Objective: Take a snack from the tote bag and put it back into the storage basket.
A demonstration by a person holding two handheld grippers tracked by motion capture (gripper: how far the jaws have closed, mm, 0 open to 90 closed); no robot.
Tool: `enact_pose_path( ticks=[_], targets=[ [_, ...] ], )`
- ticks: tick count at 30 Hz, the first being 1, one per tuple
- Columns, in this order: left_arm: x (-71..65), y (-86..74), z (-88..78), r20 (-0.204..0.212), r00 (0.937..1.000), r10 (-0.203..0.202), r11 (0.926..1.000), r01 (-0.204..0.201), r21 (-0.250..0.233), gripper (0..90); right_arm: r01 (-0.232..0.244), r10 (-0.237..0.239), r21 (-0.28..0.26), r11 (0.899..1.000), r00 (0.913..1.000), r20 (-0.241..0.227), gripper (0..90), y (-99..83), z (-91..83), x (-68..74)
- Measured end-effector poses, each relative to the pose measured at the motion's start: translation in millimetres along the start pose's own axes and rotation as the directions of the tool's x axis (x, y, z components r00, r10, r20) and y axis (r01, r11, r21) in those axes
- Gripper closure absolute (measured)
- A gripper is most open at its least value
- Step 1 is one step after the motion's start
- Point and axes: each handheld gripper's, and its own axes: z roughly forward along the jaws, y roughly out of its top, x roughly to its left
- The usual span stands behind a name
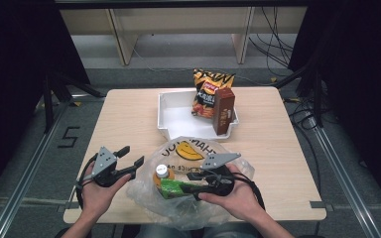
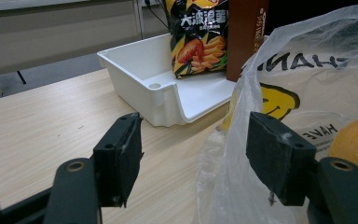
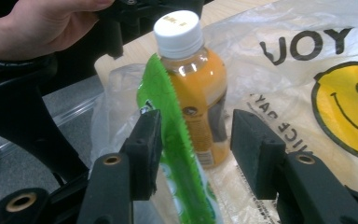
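The right gripper [image 3: 193, 144] is nearest: its jaws stand apart on both sides of a green packet [image 3: 177, 158], with the orange bottle [image 3: 198, 93] just behind it. The pads do not clearly press on the packet, so I judge it is not yet gripped. Both things lie on a thin plastic bag [image 1: 188, 163] at the near edge of the table [image 1: 124, 119], in front of the person.

The first risk is the closing itself — the packet stands edge-on and is thin, so the jaws may catch the bottle as well, or pinch a fold of the bag. Then lifting would drag the bag and roll the bottle toward the table edge.

The left gripper [image 2: 193, 158] is released, one jaw over the bare wood and the other against the bag's side. If it does not hold the bag down, the film can rise with the packet.

Farther away, the white tray [image 1: 171, 116] already holds a chips bag [image 1: 208, 91] and a brown carton [image 1: 223, 111], both upright and leaning — a careless placing there could knock them over.
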Motion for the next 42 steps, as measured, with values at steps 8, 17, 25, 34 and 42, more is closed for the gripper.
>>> enact_pose_path(
  ticks=[8,17,25,34,42],
  targets=[
    [1.7,-0.2,-0.2,0.003,1.0,0.005,1.0,-0.005,-0.005,35.3,0.004,-0.004,0.017,1.0,1.0,-0.008,57.9,-1.2,1.5,0.7],
    [0.5,0.2,-0.2,-0.001,1.0,0.007,1.0,-0.007,0.004,35.3,-0.001,0.001,0.012,1.0,0.9995,-0.031,79.4,-2.4,-1.1,-0.1],
    [0.2,0.1,0.3,-0.002,1.0,0.004,1.0,-0.004,0.005,35.3,0.024,-0.024,0.01,1.0,0.9985,-0.049,89.4,-2.7,-2.6,-0.1],
    [0.5,0.2,0.0,-0.002,1.0,0.007,1.0,-0.007,0.005,35.3,0.034,-0.033,0.011,0.999,0.9974,-0.065,90.0,-1.4,-4.8,3.1],
    [0.3,0.2,0.4,-0.003,1.0,0.006,1.0,-0.005,0.006,35.3,0.073,-0.075,-0.038,0.997,0.9954,-0.06,90.0,4.3,-12.6,3.2]
  ],
)
